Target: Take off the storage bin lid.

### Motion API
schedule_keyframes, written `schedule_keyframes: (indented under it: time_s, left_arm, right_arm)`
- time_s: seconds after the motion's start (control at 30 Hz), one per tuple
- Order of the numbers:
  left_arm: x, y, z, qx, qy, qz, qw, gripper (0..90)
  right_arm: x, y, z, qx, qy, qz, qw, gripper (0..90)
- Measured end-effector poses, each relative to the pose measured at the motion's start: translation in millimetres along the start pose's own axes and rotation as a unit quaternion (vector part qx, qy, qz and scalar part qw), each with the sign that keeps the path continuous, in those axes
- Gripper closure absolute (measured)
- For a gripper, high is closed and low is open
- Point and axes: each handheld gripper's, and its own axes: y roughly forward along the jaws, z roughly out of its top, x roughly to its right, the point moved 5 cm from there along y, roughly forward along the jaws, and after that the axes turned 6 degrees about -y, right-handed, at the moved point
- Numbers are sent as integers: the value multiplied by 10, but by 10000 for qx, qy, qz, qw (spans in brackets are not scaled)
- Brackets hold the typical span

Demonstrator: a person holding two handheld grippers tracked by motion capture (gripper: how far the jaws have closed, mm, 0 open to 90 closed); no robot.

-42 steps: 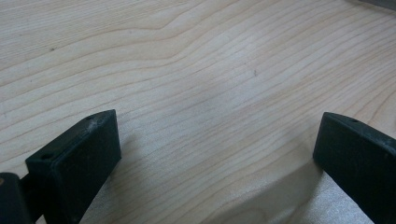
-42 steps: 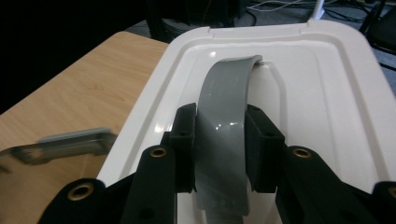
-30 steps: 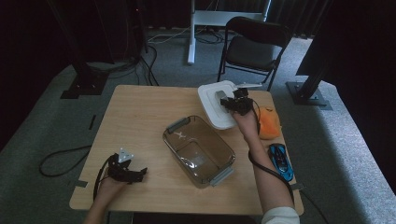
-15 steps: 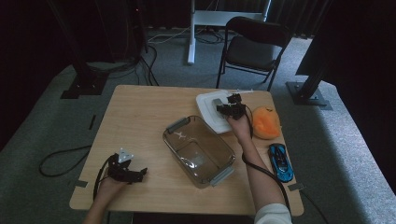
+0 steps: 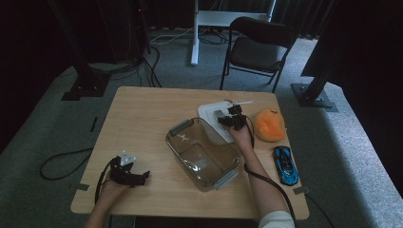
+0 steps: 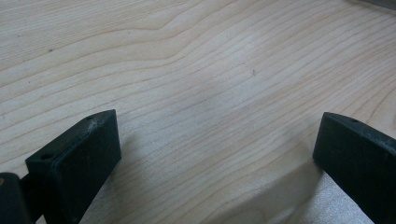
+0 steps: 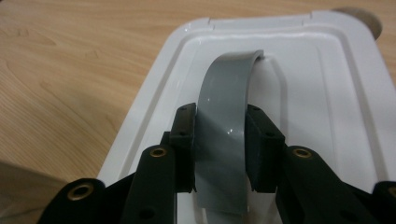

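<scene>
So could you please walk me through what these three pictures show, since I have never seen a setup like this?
A person sits at a wooden table holding a hand-held two-jaw gripper in each hand. One picture comes from a fixed camera above; the other two come from cameras riding on each gripper, looking along its black jaws. The right gripper is clamped on the grey handle of a white lid. The left gripper rests open near the table's front corner, with bare wood between its jaws. Also on the table: a clear container with grey latches, an orange soft toy and a blue toy car.
</scene>
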Motion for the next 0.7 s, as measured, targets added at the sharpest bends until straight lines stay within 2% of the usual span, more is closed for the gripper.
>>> schedule_keyframes:
  time_s: [0.27, 0.3, 0.37, 0.43, 0.63, 0.7]
  left_arm:
    - [0, 0, 0, -1, 0, 0, 10000, 12]
    - [0, 0, 0, 1, 0, -1, 10000, 12]
    - [0, 0, 0, 0, 0, 1, 10000, 12]
    - [0, 0, 0, 1, 1, 1, 10000, 12]
    - [0, 0, 0, -2, 0, 2, 10000, 12]
    - [1, -1, -1, -2, -6, 10, 10000, 12]
  right_arm:
    - [-19, 58, -107, -243, -107, 15, 9996, 657]
    - [-22, 51, -108, -235, -168, -28, 9996, 631]
    - [-31, 25, -96, -196, -163, 110, 9996, 559]
    - [-38, -17, -83, -154, -298, 18, 9994, 522]
    - [-67, -188, -30, 10, -336, 141, 9993, 366]
    - [-83, -251, -16, 26, -413, 56, 9991, 320]
